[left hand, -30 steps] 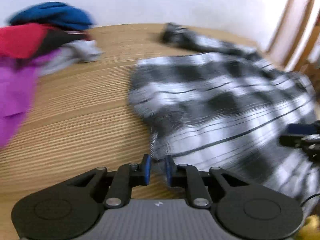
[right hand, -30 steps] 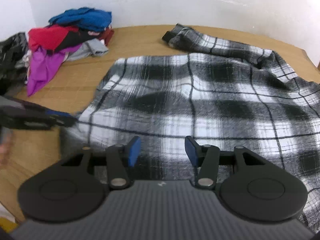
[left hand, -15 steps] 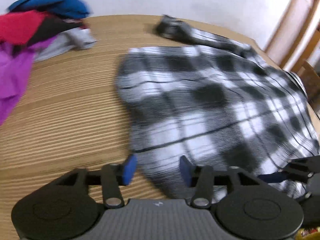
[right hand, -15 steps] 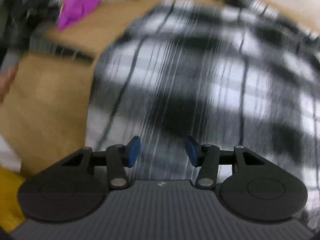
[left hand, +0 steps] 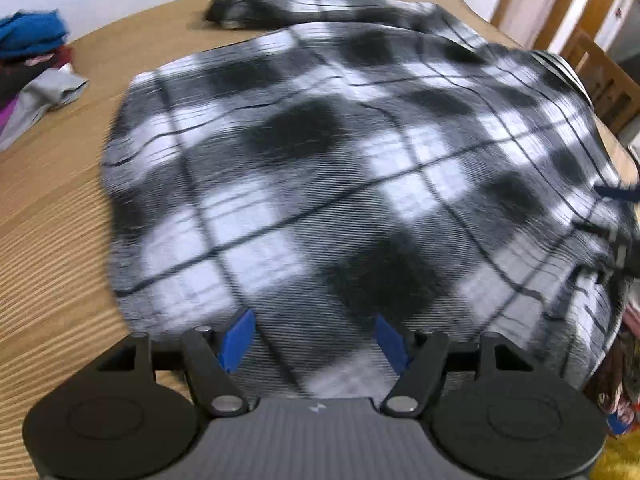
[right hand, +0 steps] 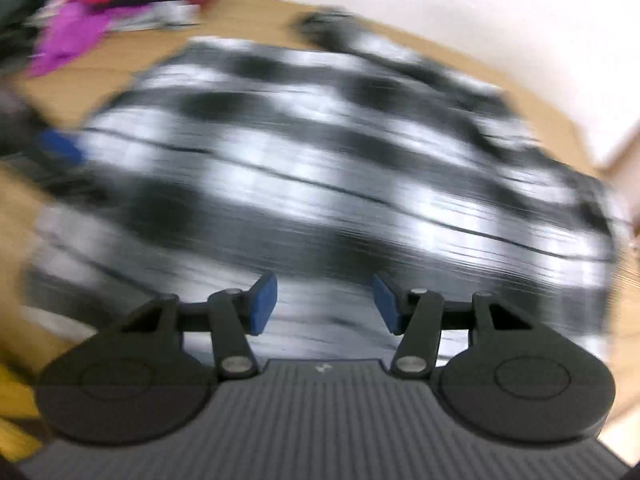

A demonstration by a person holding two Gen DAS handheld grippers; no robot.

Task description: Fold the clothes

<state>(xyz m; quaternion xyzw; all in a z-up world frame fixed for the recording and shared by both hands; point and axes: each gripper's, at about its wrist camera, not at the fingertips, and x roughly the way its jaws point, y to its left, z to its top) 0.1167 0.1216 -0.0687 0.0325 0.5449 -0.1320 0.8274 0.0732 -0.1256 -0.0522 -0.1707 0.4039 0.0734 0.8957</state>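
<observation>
Plaid shirt (left hand: 340,168): spread flat on the counter (left hand: 52,208), long axis running from its near hem to the far sleeve by the counter's far edge. Left gripper (left hand: 316,336) and right gripper (right hand: 324,304): jaws released, empty, both over the near hem; neither clearly nearer.

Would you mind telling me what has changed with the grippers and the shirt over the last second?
The left gripper let go of the plaid shirt edge it was pinching, opened wide, and now sits over the cloth. The right gripper stayed open. The shirt remains spread on the table, with the clothes pile unmoved.
</observation>
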